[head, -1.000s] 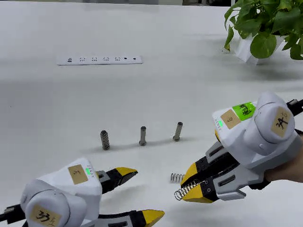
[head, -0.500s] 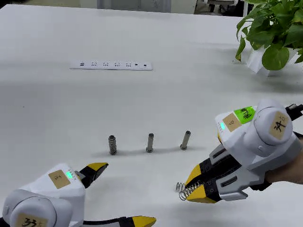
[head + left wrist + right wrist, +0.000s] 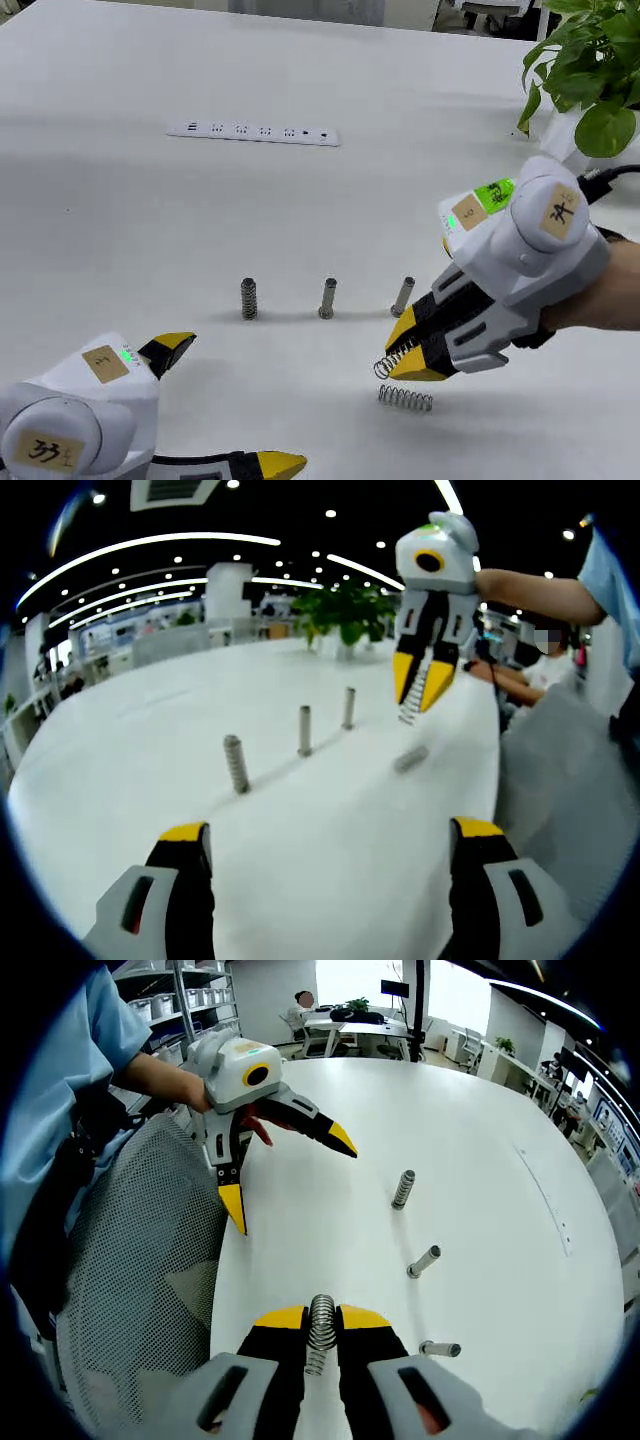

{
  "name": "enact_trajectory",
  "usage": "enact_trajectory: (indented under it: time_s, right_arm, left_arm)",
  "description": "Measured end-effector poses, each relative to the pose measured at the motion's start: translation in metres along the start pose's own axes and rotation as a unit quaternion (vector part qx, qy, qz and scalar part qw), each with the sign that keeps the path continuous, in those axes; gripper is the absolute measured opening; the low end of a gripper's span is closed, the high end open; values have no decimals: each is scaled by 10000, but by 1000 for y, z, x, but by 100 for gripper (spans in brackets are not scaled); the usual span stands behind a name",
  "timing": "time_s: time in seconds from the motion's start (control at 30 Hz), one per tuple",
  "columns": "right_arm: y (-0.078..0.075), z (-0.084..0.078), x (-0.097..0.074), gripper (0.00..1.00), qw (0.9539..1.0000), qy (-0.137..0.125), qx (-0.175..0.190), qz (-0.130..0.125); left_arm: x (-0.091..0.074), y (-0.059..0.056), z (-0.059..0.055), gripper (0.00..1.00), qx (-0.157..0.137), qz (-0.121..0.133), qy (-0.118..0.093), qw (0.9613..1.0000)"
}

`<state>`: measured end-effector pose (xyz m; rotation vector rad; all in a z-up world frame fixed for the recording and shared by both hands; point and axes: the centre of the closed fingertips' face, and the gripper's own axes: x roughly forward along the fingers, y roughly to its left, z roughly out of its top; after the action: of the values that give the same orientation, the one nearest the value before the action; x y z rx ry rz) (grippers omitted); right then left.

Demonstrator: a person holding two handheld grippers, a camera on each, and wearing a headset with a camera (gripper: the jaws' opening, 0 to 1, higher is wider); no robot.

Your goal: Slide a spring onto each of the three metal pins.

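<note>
At the near edge of the white table (image 3: pixel 120 230), the left gripper (image 3: pixel 222 405) hovers with its yellow-tipped jaws spread wide and nothing between them. Just beyond it and to the right, a loose spring (image 3: pixel 405 398) lies on its side on the tabletop. A little past that, the right gripper (image 3: pixel 405 355) hangs with its jaws pinched together on the held spring (image 3: pixel 384 366). One end of this spring pokes out below and to the left of the tips, and the right gripper view shows the coil clamped between both tips. Farther back, three metal pins stand upright in a row. The left pin (image 3: pixel 249 298) already wears a spring along its shaft, while the middle pin (image 3: pixel 327 298) and the right pin (image 3: pixel 403 296) are bare. The right pin sits near the right gripper's tips but apart from them. Well behind the pins a white power strip (image 3: pixel 255 133) lies flat, and a potted plant (image 3: pixel 590 70) stands at the far right corner.
</note>
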<state>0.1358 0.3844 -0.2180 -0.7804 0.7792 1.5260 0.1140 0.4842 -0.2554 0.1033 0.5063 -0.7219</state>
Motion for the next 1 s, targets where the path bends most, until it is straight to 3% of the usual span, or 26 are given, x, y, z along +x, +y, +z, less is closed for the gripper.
enact_trajectory:
  time_s: [0.23, 0.6, 1.0]
  right_arm:
    - [-30, 10, 0, 12, 9993, 224, -284, -69]
    - [-60, 28, -1, 13, 9963, 529, -658, -136]
    - [-74, 31, 7, 13, 9851, 1154, -1266, -161]
  left_arm:
    - [-2, 0, 0, 100, 55, 13, -2, 10000]
    - [-1, -1, 6, 100, 76, -24, -84, 9999]
    - [-2, 4, 4, 100, 131, 15, -89, 9999]
